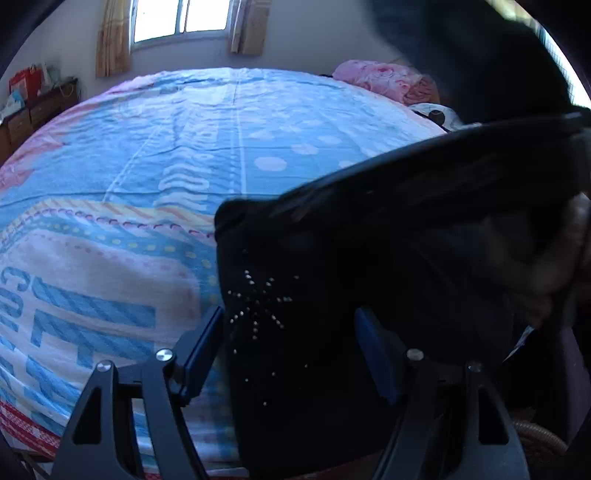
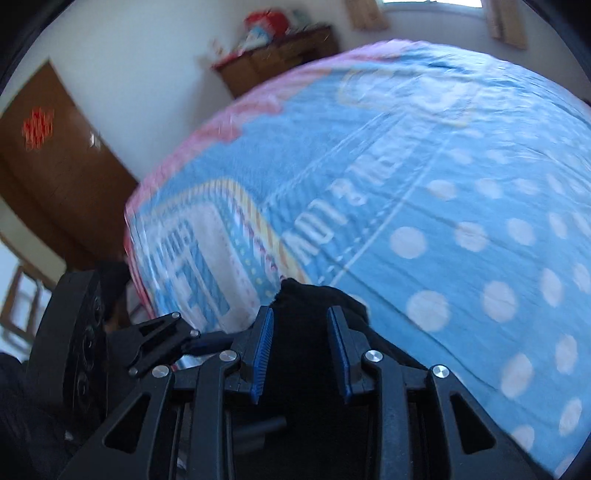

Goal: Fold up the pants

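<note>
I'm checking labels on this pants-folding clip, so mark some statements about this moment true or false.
1. The black pants lie between the fingers of the left claw. True.
2. The pants are plain, with no decoration. False: small shiny studs form a starburst on the fabric.
3. The right claw has black fabric between its blue pads. True.
4. The bedsheet is solid green. False: it is blue with white dots, lettering and pink edges.
5. The left claw is shut tight. False: its fingers stand wide apart.
6. A window sits beyond the bed. True.
</note>
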Demonstrator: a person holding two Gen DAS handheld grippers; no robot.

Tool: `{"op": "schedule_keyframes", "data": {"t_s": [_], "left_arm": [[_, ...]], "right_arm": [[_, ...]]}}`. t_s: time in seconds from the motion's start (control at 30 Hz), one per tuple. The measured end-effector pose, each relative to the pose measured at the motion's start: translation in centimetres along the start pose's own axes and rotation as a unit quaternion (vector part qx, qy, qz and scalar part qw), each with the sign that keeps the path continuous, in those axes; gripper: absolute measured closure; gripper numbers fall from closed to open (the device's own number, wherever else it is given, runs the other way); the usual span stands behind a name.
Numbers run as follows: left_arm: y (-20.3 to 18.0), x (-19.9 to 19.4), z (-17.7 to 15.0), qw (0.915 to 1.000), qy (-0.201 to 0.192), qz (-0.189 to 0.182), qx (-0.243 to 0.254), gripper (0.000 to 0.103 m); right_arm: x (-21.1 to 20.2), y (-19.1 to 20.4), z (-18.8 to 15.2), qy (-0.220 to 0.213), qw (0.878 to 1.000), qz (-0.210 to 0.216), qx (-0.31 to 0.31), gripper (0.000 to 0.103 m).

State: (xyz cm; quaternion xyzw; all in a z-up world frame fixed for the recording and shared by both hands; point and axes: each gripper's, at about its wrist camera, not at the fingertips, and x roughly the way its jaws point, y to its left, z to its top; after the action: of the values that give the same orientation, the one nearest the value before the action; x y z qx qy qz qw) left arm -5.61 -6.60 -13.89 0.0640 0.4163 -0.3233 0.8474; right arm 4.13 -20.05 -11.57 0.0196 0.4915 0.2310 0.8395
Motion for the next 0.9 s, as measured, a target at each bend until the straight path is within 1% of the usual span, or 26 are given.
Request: {"op": "schedule_keyframes", "data": {"t_s": [0.03, 0.07, 0.1, 0.13, 0.17, 0.2, 0.23, 0.3, 0.37, 0.4, 0.43, 0.47, 0.5, 0.57, 0.63, 0.67, 0.7, 0.73, 0.77, 0.8, 0.9], "left_arm": [[-0.1, 0.1, 0.1, 1.0, 0.002, 0.003, 0.003, 0.029], [0.0, 0.1, 0.1, 1.0, 0.001, 0.0, 0.0, 0.029], [0.1, 0.1, 0.0, 1.0, 0.001, -0.002, -0.002, 0.029], [0.2, 0.0, 0.1, 1.0, 0.0, -0.004, -0.003, 0.029], [0.1, 0.0, 0.1, 1.0, 0.001, -0.004, -0.002, 0.029], [0.1, -0.1, 0.3, 1.0, 0.002, -0.005, -0.003, 0.028], [0.2, -0.3, 0.4, 0.9999, 0.004, -0.006, -0.007, 0.028], [0.5, -0.6, 0.6, 0.9998, 0.011, -0.005, -0.015, 0.025], [0.4, -0.8, 1.3, 0.9995, 0.02, 0.016, -0.018, 0.023], [0.2, -0.9, 1.7, 0.9993, 0.02, 0.028, -0.017, 0.023], [-0.1, -1.2, 2.6, 0.9986, 0.015, 0.048, -0.013, 0.023], [-0.4, -1.5, 3.1, 0.9981, 0.009, 0.061, -0.006, 0.023], [-0.9, -1.8, 3.7, 0.9973, 0.003, 0.073, 0.001, 0.023], [-2.1, -2.5, 5.0, 0.9948, -0.008, 0.099, 0.02, 0.021], [-3.2, -3.5, 5.8, 0.9938, -0.02, 0.107, 0.025, 0.021], [-3.6, -4.0, 6.0, 0.9938, -0.024, 0.106, 0.025, 0.019], [-3.9, -4.4, 6.1, 0.9938, -0.028, 0.105, 0.025, 0.014], [-4.5, -4.9, 6.0, 0.9935, -0.032, 0.106, 0.028, 0.011], [-4.8, -5.0, 6.1, 0.9929, -0.034, 0.108, 0.034, 0.008], [-5.5, -5.4, 5.9, 0.9922, -0.036, 0.113, 0.04, 0.008], [-6.8, -6.5, 5.0, 0.9918, -0.032, 0.111, 0.054, 0.007]], "right_arm": [[1.6, 0.4, 0.3, 0.024, 0.999, -0.023, -0.018, 0.071], [2.8, 0.6, 0.7, 0.029, 0.998, -0.038, -0.032, 0.071], [3.1, 0.8, 1.0, 0.023, 0.998, -0.043, -0.038, 0.07], [3.6, 0.8, 1.4, 0.024, 0.998, -0.05, -0.038, 0.067], [3.9, 0.6, 1.9, 0.019, 0.998, -0.056, -0.031, 0.06], [4.1, 0.4, 2.2, 0.015, 0.998, -0.064, -0.014, 0.057], [4.1, 0.2, 2.3, 0.009, 0.998, -0.06, 0.0, 0.057], [2.3, -0.2, 1.8, -0.027, 0.998, -0.046, 0.039, 0.057], [-0.7, -0.8, 0.8, -0.069, 0.994, -0.04, 0.073, 0.057], [-3.0, -1.1, -0.2, -0.104, 0.99, -0.039, 0.092, 0.056], [-4.8, -1.2, -1.1, -0.128, 0.985, -0.039, 0.105, 0.056], [-6.9, -1.4, -2.3, -0.157, 0.979, -0.043, 0.123, 0.055], [-8.5, -1.6, -3.5, -0.175, 0.973, -0.05, 0.14, 0.051], [-11.0, -1.6, -5.7, -0.197, 0.963, -0.064, 0.172, 0.047], [-13.4, -1.5, -8.4, -0.21, 0.954, -0.077, 0.2, 0.046], [-14.4, -1.4, -9.8, -0.21, 0.95, -0.088, 0.215, 0.045], [-15.0, -1.2, -10.8, -0.21, 0.946, -0.095, 0.227, 0.043], [-15.5, -1.0, -11.9, -0.213, 0.942, -0.099, 0.238, 0.04], [-16.2, -1.0, -13.2, -0.217, 0.938, -0.098, 0.253, 0.037], [-16.7, -0.9, -14.5, -0.223, 0.931, -0.095, 0.273, 0.036], [-17.8, -0.9, -17.3, -0.227, 0.919, -0.086, 0.311, 0.036]]}}
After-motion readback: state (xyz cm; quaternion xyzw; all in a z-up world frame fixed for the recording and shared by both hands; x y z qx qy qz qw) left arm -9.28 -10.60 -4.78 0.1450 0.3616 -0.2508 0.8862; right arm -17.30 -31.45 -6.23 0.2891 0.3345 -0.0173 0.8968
